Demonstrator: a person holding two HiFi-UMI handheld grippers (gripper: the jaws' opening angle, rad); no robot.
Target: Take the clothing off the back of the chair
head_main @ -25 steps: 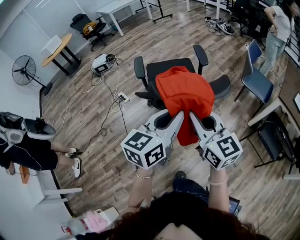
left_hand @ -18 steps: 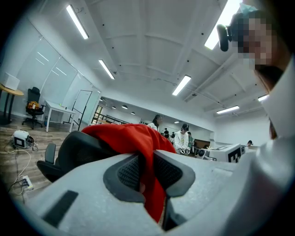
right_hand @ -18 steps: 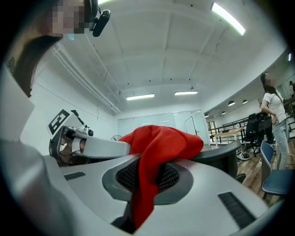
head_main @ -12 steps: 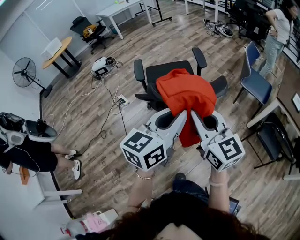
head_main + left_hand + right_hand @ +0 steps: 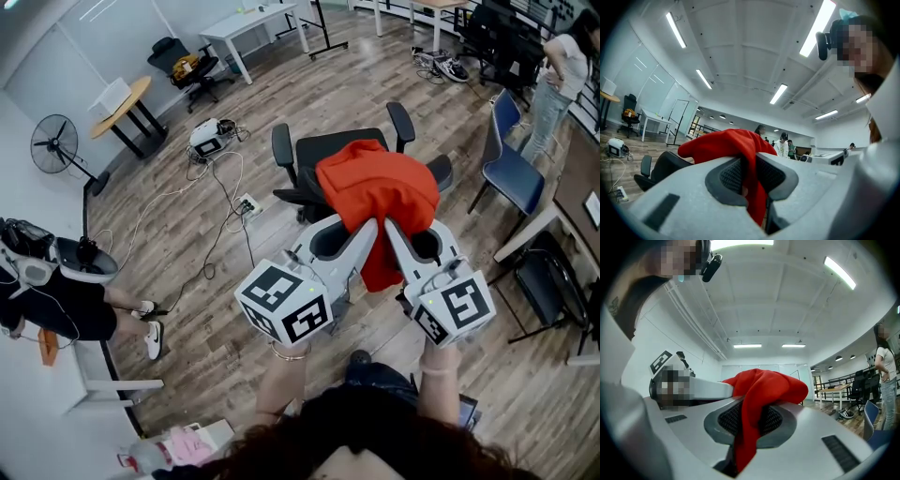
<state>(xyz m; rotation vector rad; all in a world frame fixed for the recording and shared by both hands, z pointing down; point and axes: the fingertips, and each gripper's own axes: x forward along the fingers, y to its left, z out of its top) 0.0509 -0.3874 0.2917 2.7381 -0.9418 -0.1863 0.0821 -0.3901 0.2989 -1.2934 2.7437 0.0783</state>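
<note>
Garment: a red garment [image 5: 377, 187], soft and bunched, sits at the centre of the head view over the back of the black office chair [image 5: 323, 150]. One tail hangs down between the two claws toward the lower middle of the frame.
Contact with chair: the cloth hides the top of the backrest, so I cannot tell whether it rests there or hangs clear.
Left claw [image 5: 364, 228]: narrow, with its ribbed pads pinched on a fold of the red cloth. In the left gripper view the fabric runs straight down between them.
Right claw [image 5: 392, 230]: narrow too, clamped on another fold. In the right gripper view the cloth drapes over the jaws and trails out below.
Spacing of holds: the two tips lie just beside each other at the near, lower edge of the bunch.
Likely weight: light, an easy load for two claws.
Likely stiffness: none. It should sag, fold and swing wherever it is not held.
Likely surface: matte fabric that the ribbed pads should bite well. A thin single layer could creep out under a tug.
Fragility: low. Stretching is a more likely harm than tearing.
Best hold: a thick gathered fold or a hem, as taken now. Holds set wider apart would keep it from balling up.
Snag risk: the loose tail could catch on the backrest or the armrests [image 5: 401, 120].
</note>
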